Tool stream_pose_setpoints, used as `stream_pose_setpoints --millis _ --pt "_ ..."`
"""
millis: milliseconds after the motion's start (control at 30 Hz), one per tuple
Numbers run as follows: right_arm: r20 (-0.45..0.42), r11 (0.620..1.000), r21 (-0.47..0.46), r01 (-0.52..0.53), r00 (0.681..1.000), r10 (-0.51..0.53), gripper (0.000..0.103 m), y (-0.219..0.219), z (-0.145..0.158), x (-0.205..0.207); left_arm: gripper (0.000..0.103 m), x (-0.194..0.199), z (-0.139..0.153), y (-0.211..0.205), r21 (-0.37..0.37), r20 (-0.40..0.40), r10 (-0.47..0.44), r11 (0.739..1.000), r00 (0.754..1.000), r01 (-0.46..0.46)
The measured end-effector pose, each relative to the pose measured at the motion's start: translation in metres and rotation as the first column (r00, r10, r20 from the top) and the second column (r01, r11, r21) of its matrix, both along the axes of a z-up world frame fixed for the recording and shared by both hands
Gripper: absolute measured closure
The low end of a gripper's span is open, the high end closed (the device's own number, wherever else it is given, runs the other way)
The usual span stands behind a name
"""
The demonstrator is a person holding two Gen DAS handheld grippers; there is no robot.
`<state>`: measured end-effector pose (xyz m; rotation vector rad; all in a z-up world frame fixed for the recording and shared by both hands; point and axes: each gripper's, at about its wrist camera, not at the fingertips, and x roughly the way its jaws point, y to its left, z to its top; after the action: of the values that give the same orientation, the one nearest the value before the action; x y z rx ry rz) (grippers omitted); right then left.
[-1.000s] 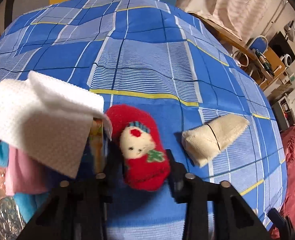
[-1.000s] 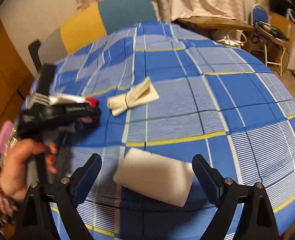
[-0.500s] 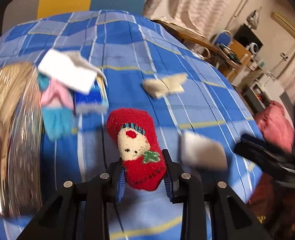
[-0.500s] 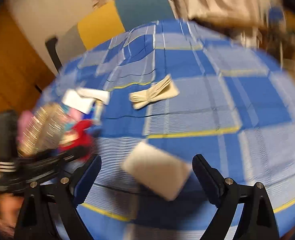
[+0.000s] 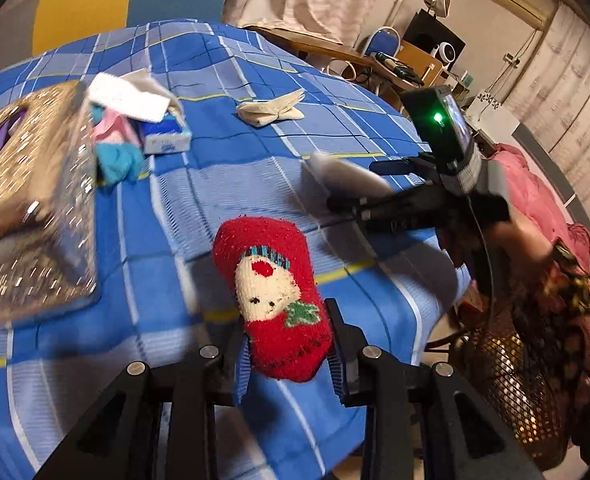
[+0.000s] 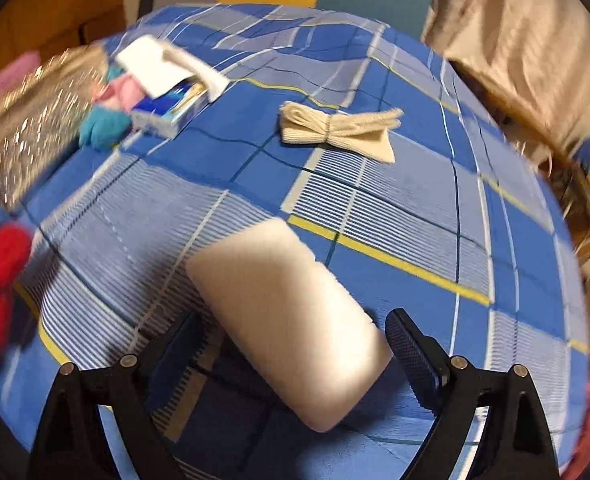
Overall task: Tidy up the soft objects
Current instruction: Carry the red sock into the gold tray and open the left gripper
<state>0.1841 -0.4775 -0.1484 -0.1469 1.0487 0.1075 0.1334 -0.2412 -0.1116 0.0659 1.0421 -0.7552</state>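
White foam block (image 6: 291, 312) on the checked cloth (image 6: 395, 200), long axis slanting up-left between the parted right gripper (image 6: 291, 344); red sock (image 5: 273, 300) clamped lengthwise in left gripper (image 5: 289, 356).

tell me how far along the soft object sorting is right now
Early to midway, going by what's visible. Nothing clearly sorted yet. In hand: the left gripper is clamped on the fuzzy red sock with a cartoon face, and the right gripper brackets the white rectangular sponge, jaws apparently not yet closed. Left: the tied cream cloth bundle lies untouched on the blue plaid cloth, and the pink and teal socks sit beside the glittery gold bag.
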Motion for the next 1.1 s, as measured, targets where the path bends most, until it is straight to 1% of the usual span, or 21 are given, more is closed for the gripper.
stream_pose_setpoints --millis 33,67,133,167,200,267,300,367,400,433,600,700,767,900,1067,1100 --pt "-0.001 1.000 0.020 0.015 1.000 -0.015 0.010 -0.004 -0.002 0.002 0.072 -0.002 0.001 0.007 -0.004 -0.004 0.005 1.000 1.000 -0.005" --pt "-0.006 0.999 0.031 0.031 1.000 -0.031 0.014 -0.007 -0.004 0.003 0.072 -0.004 0.002 0.012 -0.009 -0.006 0.008 1.000 1.000 -0.008" --pt "0.001 0.996 0.048 0.071 0.997 -0.071 0.025 -0.013 -0.002 0.002 0.072 -0.007 0.007 0.023 -0.014 -0.001 0.023 1.000 1.000 -0.023" --pt "0.008 0.994 0.053 0.096 0.995 -0.096 0.034 -0.016 0.000 0.003 0.072 -0.009 0.009 0.030 -0.014 0.004 0.031 0.999 0.999 -0.031" --pt "0.013 0.991 0.061 0.121 0.992 -0.122 0.041 -0.020 0.002 0.004 0.072 -0.010 0.011 0.035 -0.015 0.011 0.039 0.999 0.999 -0.039" --pt "0.023 0.982 0.104 0.155 0.987 -0.158 0.044 -0.026 0.007 0.003 0.072 -0.014 0.016 0.048 -0.011 0.035 0.056 0.998 0.998 -0.055" --pt "0.025 0.979 0.118 0.166 0.985 -0.170 0.048 -0.029 0.008 0.001 0.072 -0.015 0.018 0.054 -0.008 0.044 0.063 0.998 0.997 -0.063" --pt "0.025 0.974 0.125 0.190 0.981 -0.195 0.053 -0.030 0.009 0.002 0.072 -0.016 0.021 0.064 -0.013 0.050 0.080 0.997 0.996 -0.079" --pt "0.031 0.971 0.132 0.197 0.979 -0.203 0.062 -0.031 0.010 0.001 0.072 -0.016 0.022 0.069 -0.015 0.053 0.090 0.996 0.995 -0.089" --pt "0.035 0.969 0.147 0.200 0.978 -0.207 0.065 -0.030 0.013 -0.001 0.072 -0.016 0.023 0.076 -0.015 0.058 0.102 0.995 0.993 -0.102" --pt "0.081 0.947 0.244 0.209 0.969 -0.234 0.069 -0.025 0.029 -0.007 0.072 -0.018 0.029 0.103 -0.028 0.070 0.153 0.988 0.986 -0.152" --pt "0.082 0.930 0.308 0.199 0.969 -0.234 0.070 -0.017 0.034 -0.008 0.072 -0.018 0.033 0.121 -0.042 0.071 0.192 0.981 0.979 -0.190" --pt "0.078 0.924 0.330 0.192 0.970 -0.230 0.070 -0.010 0.034 -0.010 0.072 -0.018 0.036 0.134 -0.050 0.074 0.223 0.974 0.972 -0.219" --pt "0.079 0.917 0.352 0.185 0.971 -0.226 0.070 0.004 0.036 -0.013 0.072 -0.015 0.040 0.162 -0.062 0.080 0.289 0.957 0.954 -0.285" --pt "0.114 0.917 0.363 0.164 0.969 -0.218 0.070 0.025 0.052 -0.022 0.072 -0.003 0.044 0.209 -0.049 0.086 0.387 0.922 0.918 -0.384" --pt "0.122 0.913 0.376 0.157 0.969 -0.216 0.070 0.031 0.056 -0.025 0.072 0.002 0.044 0.222 -0.042 0.086 0.413 0.911 0.907 -0.411"
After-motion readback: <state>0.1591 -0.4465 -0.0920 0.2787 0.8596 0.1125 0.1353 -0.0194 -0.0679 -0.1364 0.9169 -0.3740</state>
